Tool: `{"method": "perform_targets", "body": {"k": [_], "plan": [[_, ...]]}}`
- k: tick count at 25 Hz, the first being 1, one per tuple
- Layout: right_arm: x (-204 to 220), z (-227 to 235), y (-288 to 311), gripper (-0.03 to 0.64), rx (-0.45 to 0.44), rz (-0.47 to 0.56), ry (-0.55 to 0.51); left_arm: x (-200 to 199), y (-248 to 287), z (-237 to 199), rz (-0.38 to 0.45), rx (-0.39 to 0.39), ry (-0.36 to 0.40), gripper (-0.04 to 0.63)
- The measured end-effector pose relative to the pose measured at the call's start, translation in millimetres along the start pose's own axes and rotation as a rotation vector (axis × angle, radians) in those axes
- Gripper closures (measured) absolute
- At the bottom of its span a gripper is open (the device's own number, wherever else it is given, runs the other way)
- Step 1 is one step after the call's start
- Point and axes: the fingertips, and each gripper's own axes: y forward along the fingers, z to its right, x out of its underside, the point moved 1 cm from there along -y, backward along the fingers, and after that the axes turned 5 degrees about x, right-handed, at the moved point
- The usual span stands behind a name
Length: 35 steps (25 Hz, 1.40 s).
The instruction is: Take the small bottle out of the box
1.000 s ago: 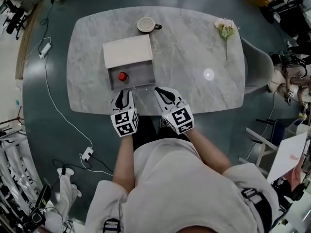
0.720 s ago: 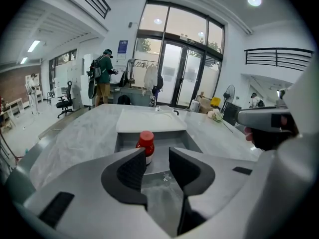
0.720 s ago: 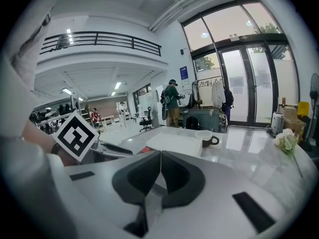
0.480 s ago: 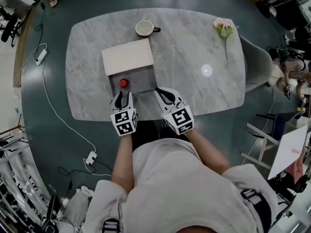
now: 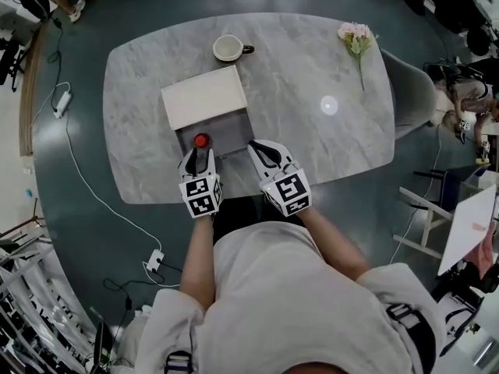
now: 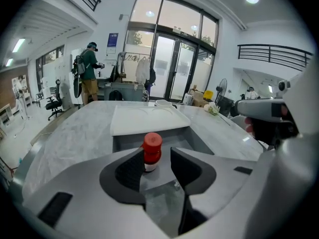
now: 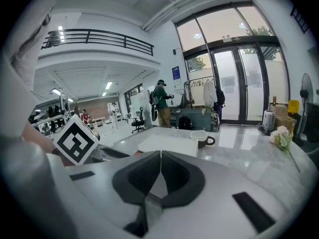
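A grey box [image 5: 226, 135] stands on the marble table [image 5: 312, 131], its white lid [image 5: 203, 96] slid back over the far half. In the open near part stands the small bottle [image 5: 201, 140] with a red cap. My left gripper [image 5: 199, 153] reaches over the box's near edge, just short of the bottle. In the left gripper view the bottle [image 6: 151, 151] shows upright in the gap at the tips of the left gripper [image 6: 157, 156]. Those jaws are opening and do not press on it. My right gripper [image 5: 258, 148] is at the box's near right corner. The right gripper [image 7: 160, 156] is shut and holds nothing.
A cup [image 5: 228, 48] stands beyond the box and a flower [image 5: 355, 39] lies at the table's far right. A chair [image 5: 413, 92] is beside the table's right edge. Cables and a power strip [image 5: 61, 101] lie on the floor at left.
Both grippers have come closer to the box. The left gripper's tips, a little short of the box before, now sit right by the bottle.
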Motion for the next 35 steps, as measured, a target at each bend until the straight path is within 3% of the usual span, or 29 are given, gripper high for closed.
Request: {"method": "perform_targets", "body": {"k": [28,35], "plan": [[-9,11,19,0.591,0.143,-0.002,0.042,-16,38,-12,-0.092,0.114,0.141,0.446],[-11,5,22,0.591,0.147,0.000,0.042,-31,28,-8,-0.057,0.148,0.158,0.448]]}}
